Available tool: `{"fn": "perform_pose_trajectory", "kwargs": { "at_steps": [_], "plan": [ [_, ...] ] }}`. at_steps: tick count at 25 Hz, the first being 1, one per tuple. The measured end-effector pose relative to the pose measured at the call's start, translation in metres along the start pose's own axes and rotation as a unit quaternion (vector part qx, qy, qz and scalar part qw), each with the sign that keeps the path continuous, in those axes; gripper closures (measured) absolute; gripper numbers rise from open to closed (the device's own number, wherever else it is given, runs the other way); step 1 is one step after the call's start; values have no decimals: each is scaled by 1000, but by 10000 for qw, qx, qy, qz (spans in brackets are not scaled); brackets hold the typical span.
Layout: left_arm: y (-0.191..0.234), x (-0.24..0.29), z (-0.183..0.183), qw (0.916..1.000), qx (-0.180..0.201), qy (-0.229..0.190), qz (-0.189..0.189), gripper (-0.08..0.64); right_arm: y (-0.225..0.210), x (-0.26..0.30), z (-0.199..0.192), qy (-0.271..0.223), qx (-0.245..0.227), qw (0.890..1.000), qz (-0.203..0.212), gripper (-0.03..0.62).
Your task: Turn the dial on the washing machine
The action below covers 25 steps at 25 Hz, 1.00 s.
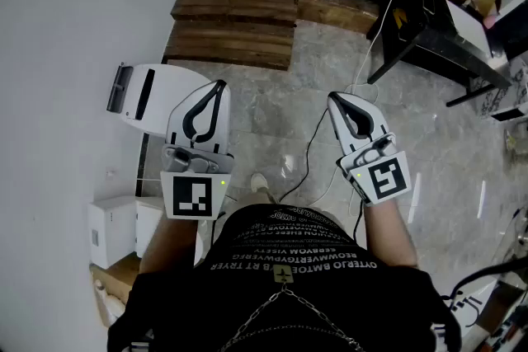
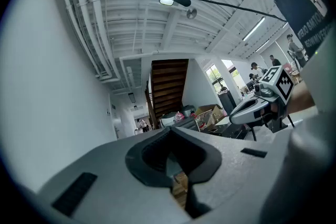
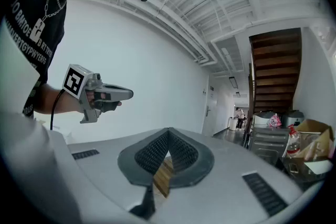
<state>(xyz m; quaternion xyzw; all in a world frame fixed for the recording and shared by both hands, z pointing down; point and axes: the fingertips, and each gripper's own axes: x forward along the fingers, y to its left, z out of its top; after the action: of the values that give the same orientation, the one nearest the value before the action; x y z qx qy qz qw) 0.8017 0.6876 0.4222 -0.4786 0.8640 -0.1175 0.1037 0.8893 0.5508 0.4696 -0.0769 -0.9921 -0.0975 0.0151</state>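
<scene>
Jaws closed and empty on left hand-held gripper [image 1: 216,86] and right hand-held gripper [image 1: 333,97], both level. White appliance [image 1: 144,99] at middle left of frame, its right edge overlapped by the left jaws; dial cannot be made out.

Steps [image 1: 233,31] ahead, table [image 1: 417,21] right

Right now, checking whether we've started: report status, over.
Left gripper shut, empty. Right gripper shut, empty. Washing machine dial not in view. Nothing touched.
</scene>
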Motion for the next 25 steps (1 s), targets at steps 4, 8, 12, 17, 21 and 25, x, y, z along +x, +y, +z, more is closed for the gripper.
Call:
{"fn": "perform_pose_trajectory", "kwargs": {
  "at_steps": [4, 8, 12, 17, 21, 25],
  "plan": [
    [41, 16, -20, 9999, -166, 23, -14, 554, 4, 47, 6, -7, 146, 9999, -45, 595],
    [62, 25, -38, 9997, -252, 10, -76, 554, 1, 67, 5, 36, 144, 9998, -108, 595],
    [74, 40, -59, 9990, -422, 88, -74, 554, -12, 80, -5, 234, 214, 9993, -202, 595],
    [91, 65, -67, 9984, -557, 135, 32, 554, -30, 100, -14, 252, 336, 9990, -139, 595],
    [106, 95, -74, 9986, -500, 173, 60, 554, -53, 128, -26, 213, 500, 9985, -103, 595],
    [114, 141, -87, 9988, -366, 311, -27, 554, -78, 161, -34, 182, 594, 9979, 153, 595]
  ]
}}
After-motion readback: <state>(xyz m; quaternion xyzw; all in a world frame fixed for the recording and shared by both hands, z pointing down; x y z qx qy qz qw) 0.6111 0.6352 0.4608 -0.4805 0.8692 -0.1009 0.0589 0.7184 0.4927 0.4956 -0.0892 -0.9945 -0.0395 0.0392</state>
